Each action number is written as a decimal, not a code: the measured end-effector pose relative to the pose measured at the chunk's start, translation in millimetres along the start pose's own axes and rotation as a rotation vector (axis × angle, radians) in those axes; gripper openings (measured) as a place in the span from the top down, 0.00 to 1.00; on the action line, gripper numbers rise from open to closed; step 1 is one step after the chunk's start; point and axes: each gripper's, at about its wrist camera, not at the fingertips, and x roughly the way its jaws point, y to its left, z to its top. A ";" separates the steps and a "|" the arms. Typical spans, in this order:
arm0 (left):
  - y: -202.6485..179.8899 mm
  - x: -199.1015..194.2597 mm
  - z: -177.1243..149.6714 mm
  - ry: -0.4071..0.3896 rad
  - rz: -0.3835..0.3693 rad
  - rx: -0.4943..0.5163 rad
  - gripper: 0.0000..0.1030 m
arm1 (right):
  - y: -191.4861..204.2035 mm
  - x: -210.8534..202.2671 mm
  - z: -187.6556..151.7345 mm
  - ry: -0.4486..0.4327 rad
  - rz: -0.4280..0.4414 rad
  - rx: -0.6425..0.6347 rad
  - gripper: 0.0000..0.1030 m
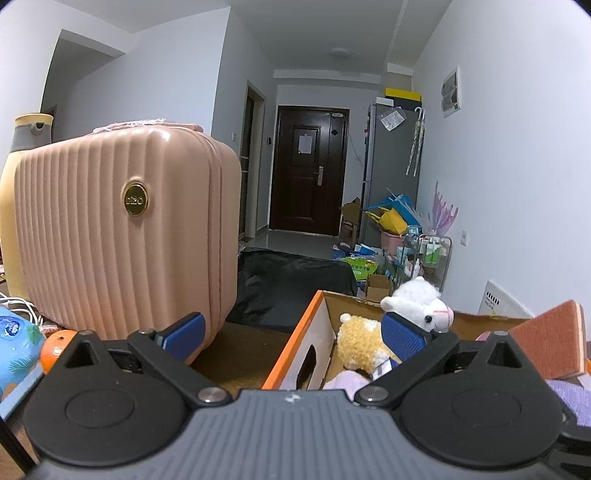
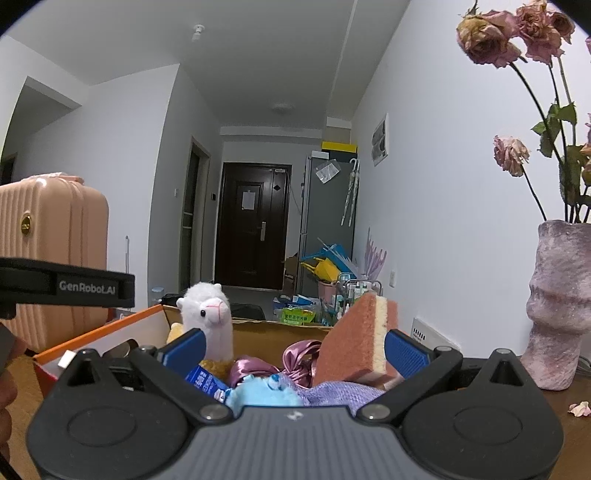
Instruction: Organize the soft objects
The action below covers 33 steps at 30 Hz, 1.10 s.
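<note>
Leaning upright in the cardboard box (image 2: 258, 332) on the desk, the sponge (image 2: 354, 343) stands just ahead of the right gripper (image 2: 295, 350), whose jaws gape wide and empty.

Lighting and picture quality: dim, cool indoor light, both wrist views.

Even bluish-grey cast on walls and ceiling; source unclear, shadows soft. Glare streaks on the glossy top of the pink suitcase (image 1: 125, 229). Strong fisheye bending, with dark vignette at the corners. The far dark door (image 2: 253, 230) reads murky, detail lost. Nearest claw housing slightly soft; dried flowers (image 2: 517, 33) at the edge stretched.
</note>
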 end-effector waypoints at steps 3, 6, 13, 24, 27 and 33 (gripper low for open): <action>0.2 -6.1 -1.1 0.002 0.000 0.008 0.00 | -3.0 -8.8 -0.3 -0.008 0.000 0.008 0.00; 3.5 -12.9 -4.7 0.015 -0.008 0.011 0.00 | -4.9 -18.1 -0.9 -0.010 -0.005 0.011 0.00; 7.7 -36.0 -13.2 0.024 -0.014 0.028 0.00 | -7.4 -43.8 -3.8 -0.014 -0.012 0.009 0.00; 11.6 -81.6 -28.9 0.046 -0.071 0.063 0.00 | -10.9 -92.4 -9.3 -0.014 -0.031 0.013 0.00; 13.7 -96.4 -34.4 0.059 -0.084 0.066 0.00 | -12.2 -107.2 -10.7 -0.013 -0.032 0.013 0.00; 19.6 -130.5 -45.8 0.067 -0.102 0.087 0.00 | -10.8 -140.0 -14.7 -0.013 -0.032 0.002 0.00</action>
